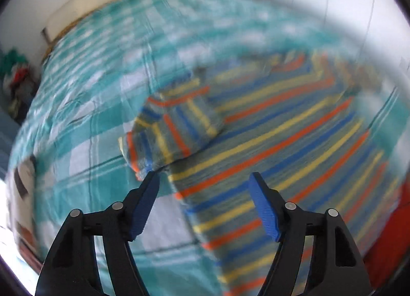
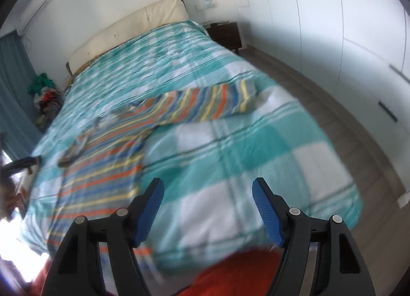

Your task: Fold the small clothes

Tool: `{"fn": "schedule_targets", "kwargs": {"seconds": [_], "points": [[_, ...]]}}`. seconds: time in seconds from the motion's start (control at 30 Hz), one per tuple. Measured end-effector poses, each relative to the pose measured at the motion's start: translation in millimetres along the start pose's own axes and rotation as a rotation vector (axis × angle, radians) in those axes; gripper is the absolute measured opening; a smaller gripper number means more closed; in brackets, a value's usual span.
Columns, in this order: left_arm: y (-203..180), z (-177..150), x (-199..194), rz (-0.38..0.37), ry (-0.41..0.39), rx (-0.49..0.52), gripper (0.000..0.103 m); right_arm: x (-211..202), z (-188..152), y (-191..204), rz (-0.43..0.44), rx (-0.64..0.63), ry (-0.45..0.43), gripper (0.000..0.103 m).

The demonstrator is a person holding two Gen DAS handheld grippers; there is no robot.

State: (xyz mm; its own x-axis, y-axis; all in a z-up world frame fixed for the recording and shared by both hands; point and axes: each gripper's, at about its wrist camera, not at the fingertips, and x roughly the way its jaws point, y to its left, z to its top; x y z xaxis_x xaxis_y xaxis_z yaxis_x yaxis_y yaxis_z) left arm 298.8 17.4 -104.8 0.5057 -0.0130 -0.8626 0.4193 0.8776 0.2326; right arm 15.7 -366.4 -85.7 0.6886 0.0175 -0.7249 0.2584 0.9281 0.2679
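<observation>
Across a teal-and-white checked bedspread (image 2: 225, 147) lies the striped knit shirt (image 1: 282, 129), filling the frame's right half. Soft, light and floppy, I judge; I'd pinch its hem corners. Left gripper (image 1: 203, 175) and right gripper (image 2: 207, 182) gape empty.

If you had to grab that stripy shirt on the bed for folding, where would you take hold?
Probably the outstretched sleeve: it lies flat, clear of the striped shirt body, its cuff end free on the checked bedspread. Come from above at the cuff, pinching across its width. Both the left gripper and right gripper are open and empty.
</observation>
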Motion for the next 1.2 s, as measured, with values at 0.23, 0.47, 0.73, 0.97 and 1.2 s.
{"fn": "schedule_targets", "kwargs": {"seconds": [0.23, 0.47, 0.73, 0.97, 1.2], "points": [[19, 12, 80, 0.153, 0.078, 0.045, 0.048, -28, -47, 17, -0.004, 0.01, 0.038, 0.071], [150, -62, 23, -0.128, -0.159, -0.881, 0.006, -19, -53, 25, -0.018, -0.031, 0.064, 0.071], [208, -241, 15, -0.118, -0.107, -1.383, 0.011, 8, -55, 45, 0.033, -0.094, 0.137, 0.071], [209, -221, -13, -0.131, -0.189, -1.155, 0.072, 25, -56, 63, 0.061, -0.134, 0.193, 0.071], [176, -138, 18, -0.053, -0.074, -0.589, 0.064, 23, -62, 82, 0.05, -0.192, 0.212, 0.071]]}}
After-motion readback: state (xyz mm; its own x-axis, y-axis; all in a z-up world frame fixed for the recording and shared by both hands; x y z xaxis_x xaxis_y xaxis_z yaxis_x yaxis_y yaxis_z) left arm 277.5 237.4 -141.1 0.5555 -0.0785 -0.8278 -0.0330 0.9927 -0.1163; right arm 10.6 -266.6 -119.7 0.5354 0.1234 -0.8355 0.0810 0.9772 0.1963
